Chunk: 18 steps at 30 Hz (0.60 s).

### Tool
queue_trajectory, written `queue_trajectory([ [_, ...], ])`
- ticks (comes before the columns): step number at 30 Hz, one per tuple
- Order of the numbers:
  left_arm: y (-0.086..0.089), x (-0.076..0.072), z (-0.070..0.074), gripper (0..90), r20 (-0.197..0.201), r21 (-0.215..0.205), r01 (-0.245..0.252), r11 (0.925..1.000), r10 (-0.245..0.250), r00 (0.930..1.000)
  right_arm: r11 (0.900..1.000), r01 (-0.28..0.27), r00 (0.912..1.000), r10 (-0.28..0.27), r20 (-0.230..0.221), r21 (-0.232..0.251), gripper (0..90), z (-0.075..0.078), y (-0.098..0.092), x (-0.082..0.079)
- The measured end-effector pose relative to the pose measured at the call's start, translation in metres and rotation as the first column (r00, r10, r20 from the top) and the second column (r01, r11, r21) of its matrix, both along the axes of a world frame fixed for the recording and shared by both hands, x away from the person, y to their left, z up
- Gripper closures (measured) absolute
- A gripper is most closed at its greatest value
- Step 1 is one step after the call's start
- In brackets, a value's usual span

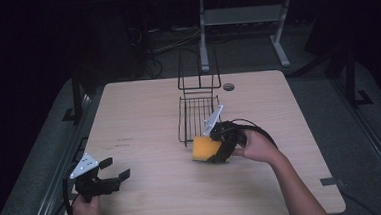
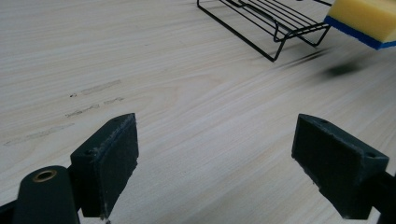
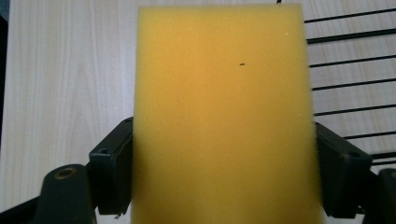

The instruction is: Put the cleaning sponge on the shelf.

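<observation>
Sponge (image 3: 223,116) is the thing in hand: a yellow block clamped across its width between the jaws of the right gripper (image 1: 220,147), its long axis running straight out along them and away from the camera. Seen from above, it is held just at the near end of the black wire rack (image 1: 198,114), slightly to that rack's right corner — lifted, to judge by the shadow under it in the left gripper view. Placement into the rack would therefore call for a short carry forward, away from the person, along the rack's own length. From the right gripper view the rack's wires are shown beyond and to one side of the sponge, so the block is not yet over the basket floor. A blue underside of the sponge (image 2: 362,21) is revealed by the left gripper view. The left gripper (image 1: 113,176) is held well apart from the rack, near the table's (image 1: 143,105) front edge — jaws spread wide, nothing between them.
</observation>
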<state>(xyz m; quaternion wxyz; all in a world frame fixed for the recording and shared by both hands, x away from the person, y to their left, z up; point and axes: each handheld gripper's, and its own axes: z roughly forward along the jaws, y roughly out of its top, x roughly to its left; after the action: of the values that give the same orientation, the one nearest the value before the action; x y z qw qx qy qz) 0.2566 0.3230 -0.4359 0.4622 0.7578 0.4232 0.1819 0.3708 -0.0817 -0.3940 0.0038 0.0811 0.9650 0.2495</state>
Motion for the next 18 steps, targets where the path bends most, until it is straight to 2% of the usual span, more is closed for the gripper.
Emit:
queue_trajectory([
  [8,0.0,0.0,0.0,14.0,0.001,-0.003,-0.001,1.0,0.001,1.0,1.0,-0.003,1.0,0.003,0.005,0.002,21.2,0.006,0.006,0.009],
  [13,0.0,0.0,0.0,14.0,0.0,-0.004,0.0,1.0,0.0,1.0,1.0,-0.01,0.9999,0.01,0.011,-0.014,21.2,0.007,0.011,0.017],
  [18,0.0,0.0,0.0,14.0,0.001,-0.004,0.001,1.0,-0.001,1.0,1.0,0.001,1.0,-0.001,0.0,-0.016,21.1,0.006,0.014,0.026],
])
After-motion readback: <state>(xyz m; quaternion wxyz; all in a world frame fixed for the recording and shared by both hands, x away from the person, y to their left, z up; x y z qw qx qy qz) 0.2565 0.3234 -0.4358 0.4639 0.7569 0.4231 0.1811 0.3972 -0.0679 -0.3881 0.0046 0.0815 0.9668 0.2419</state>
